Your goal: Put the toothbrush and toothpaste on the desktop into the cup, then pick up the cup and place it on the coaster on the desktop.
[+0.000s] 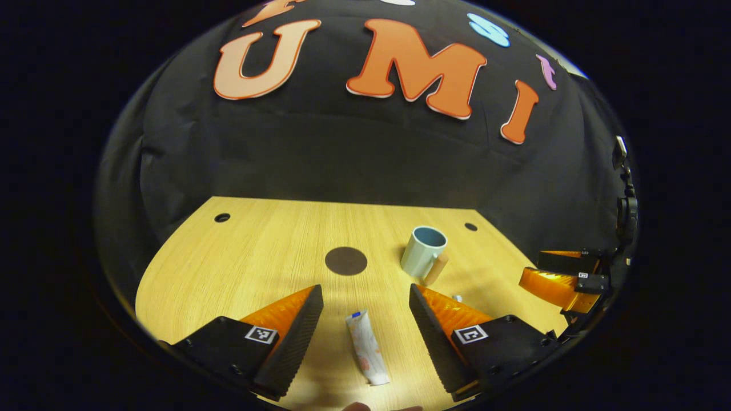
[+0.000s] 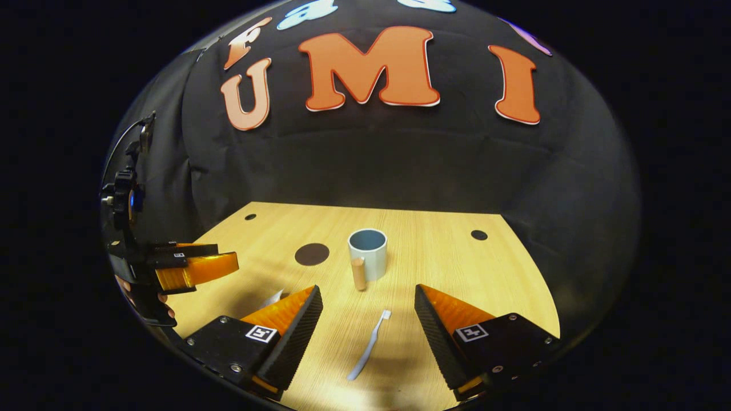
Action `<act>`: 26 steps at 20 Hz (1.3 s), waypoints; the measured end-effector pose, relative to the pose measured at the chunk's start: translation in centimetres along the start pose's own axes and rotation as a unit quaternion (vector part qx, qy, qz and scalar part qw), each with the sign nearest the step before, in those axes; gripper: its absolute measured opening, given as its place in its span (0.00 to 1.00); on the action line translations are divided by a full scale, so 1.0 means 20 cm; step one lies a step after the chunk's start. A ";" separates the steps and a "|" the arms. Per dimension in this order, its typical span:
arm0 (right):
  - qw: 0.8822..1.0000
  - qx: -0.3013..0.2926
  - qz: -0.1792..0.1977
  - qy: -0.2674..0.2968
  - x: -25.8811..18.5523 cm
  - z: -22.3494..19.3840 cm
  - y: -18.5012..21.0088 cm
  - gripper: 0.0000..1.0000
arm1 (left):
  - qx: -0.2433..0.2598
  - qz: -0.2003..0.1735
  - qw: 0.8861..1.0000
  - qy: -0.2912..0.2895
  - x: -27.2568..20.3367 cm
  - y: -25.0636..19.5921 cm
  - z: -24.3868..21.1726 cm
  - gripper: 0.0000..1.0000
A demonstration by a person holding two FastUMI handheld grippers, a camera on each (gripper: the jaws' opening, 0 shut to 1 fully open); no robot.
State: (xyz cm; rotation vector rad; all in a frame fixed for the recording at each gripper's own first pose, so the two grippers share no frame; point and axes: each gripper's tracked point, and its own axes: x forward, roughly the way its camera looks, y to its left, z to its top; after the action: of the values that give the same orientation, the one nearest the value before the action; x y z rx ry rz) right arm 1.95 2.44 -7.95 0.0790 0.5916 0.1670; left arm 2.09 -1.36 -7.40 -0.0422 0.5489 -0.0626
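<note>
The toothpaste [image 1: 367, 348] lies flat on the counter [image 1: 257, 251] between the left gripper's [image 1: 365, 297] wide-open fingers, touching neither. The toothbrush [image 2: 369, 345] lies between the right gripper's [image 2: 368, 297] open fingers, untouched too. The cup [image 2: 368, 253] stands farther back, near the dark round coaster [image 2: 312, 254].

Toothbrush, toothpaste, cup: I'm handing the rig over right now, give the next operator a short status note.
Left tongs: open, empty, straddling the toothpaste, which lies flat on the desk.
Right tongs: open, empty, with the toothbrush lying flat between them, not gripped.
Cup: upright, empty as far as visible, handle toward the cameras, beside the dark round coaster, not on it.
Done: nothing yet.
Left: put toothpaste and toothbrush in the cup, then set the cup on the coaster.
</note>
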 end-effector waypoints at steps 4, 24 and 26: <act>0.998 0.015 0.019 0.055 0.04 -0.09 0.04 0.97 | -0.030 -0.013 0.995 0.096 0.10 -0.02 -0.23 0.96; 0.956 0.033 -0.001 0.291 0.36 -0.63 0.06 0.72 | -0.072 0.001 0.948 0.311 0.25 -0.05 -0.68 0.93; 0.952 0.034 -0.005 0.304 0.37 -0.67 0.05 0.66 | -0.074 0.009 0.947 0.313 0.24 -0.04 -0.66 0.84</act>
State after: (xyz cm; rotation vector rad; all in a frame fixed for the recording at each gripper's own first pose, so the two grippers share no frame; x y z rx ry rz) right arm 0.37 5.18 -23.05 0.0919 1.2133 0.1601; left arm -0.74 -2.79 -21.22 -0.1674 1.1896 -0.0159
